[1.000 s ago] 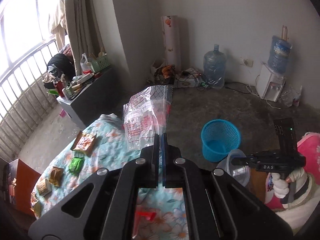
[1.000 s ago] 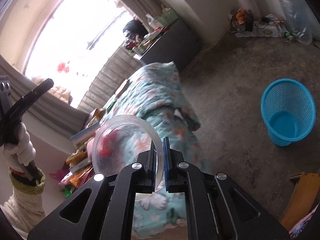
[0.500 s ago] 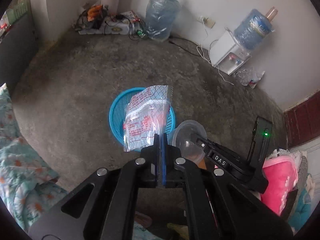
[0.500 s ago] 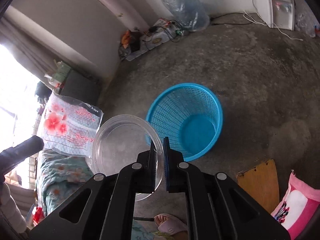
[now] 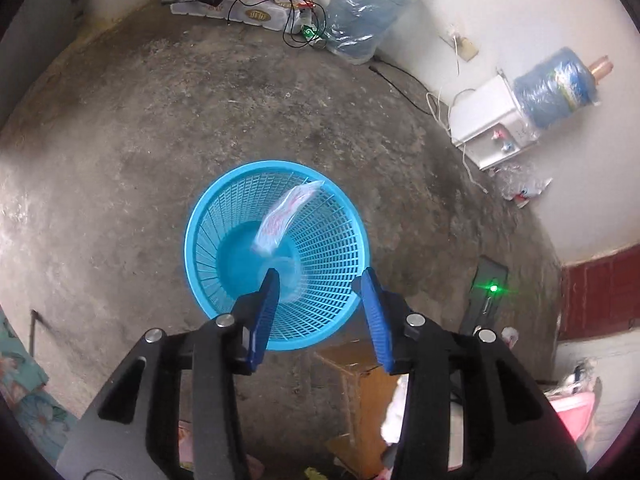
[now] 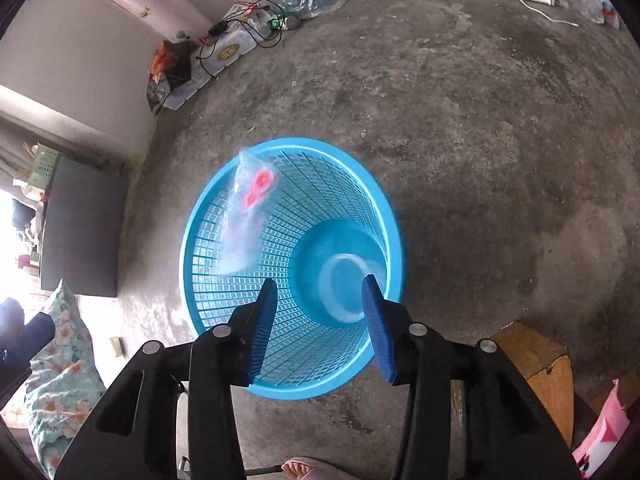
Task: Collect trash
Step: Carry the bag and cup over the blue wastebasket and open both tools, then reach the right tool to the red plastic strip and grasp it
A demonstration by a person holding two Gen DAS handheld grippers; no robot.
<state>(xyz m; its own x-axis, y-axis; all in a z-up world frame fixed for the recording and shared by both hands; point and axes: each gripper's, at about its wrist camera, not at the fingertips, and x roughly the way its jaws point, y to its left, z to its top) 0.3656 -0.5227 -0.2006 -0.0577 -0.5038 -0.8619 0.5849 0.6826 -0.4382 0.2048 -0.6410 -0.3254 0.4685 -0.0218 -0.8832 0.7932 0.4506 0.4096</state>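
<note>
A blue mesh wastebasket (image 5: 200, 216) stands on the concrete floor, also in the right wrist view (image 6: 192, 216). A clear plastic bag with red print (image 5: 286, 214) is falling inside it, blurred, and shows in the right wrist view (image 6: 248, 216). A clear plastic lid (image 6: 346, 284) lies near the basket's bottom. My left gripper (image 5: 318, 280) is open and empty above the basket's near rim. My right gripper (image 6: 320, 288) is open and empty above the basket.
A wooden stool (image 6: 536, 360) stands just right of the basket. Water jugs (image 5: 360, 12), a white dispenser (image 5: 488, 124), cables and a power strip (image 5: 240, 4) line the far wall. A floral quilt (image 6: 56, 360) and dark cabinet (image 6: 80, 224) are at left. A slippered foot (image 6: 304, 470) is below.
Both grippers have opened. The bag has dropped from the left gripper and the lid from the right one into the basket. Both grippers have moved closer over the basket.
</note>
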